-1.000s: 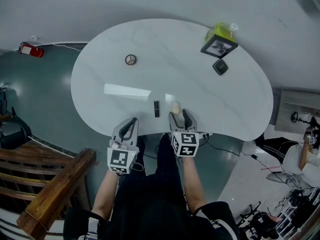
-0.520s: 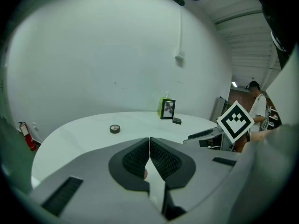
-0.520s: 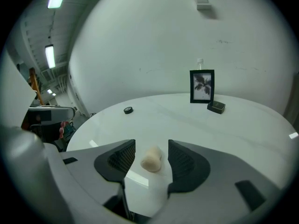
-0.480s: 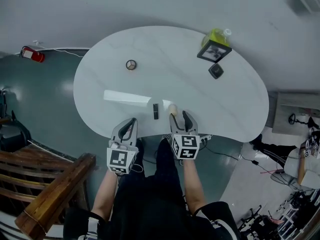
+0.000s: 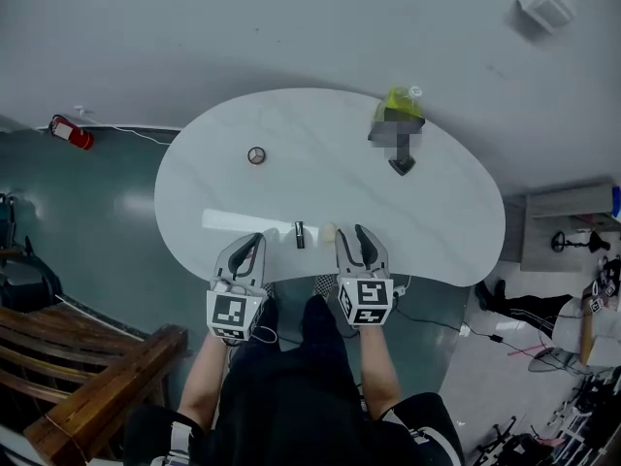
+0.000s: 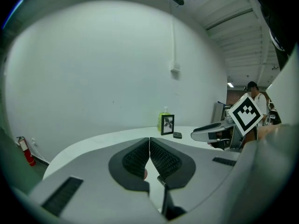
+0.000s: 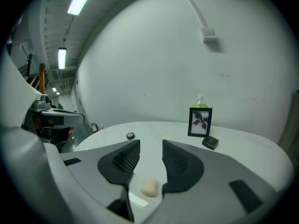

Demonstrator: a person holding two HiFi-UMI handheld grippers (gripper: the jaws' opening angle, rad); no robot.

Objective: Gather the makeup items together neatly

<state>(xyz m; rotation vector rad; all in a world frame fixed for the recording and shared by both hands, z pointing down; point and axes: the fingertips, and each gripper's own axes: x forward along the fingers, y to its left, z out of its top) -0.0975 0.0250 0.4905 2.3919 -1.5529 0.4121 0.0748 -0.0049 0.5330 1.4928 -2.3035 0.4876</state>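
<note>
Bring the right gripper (image 5: 351, 233) squarely down over the sponge (image 7: 149, 187), which lies on the table (image 5: 291, 183) well apart from the picture frame (image 7: 200, 122), before pinching. Its jaws have just been closing yet stand apart, touching nothing. The left gripper (image 5: 250, 243) is closed and empty. Both hover, tilted slightly down toward the frame.
</note>
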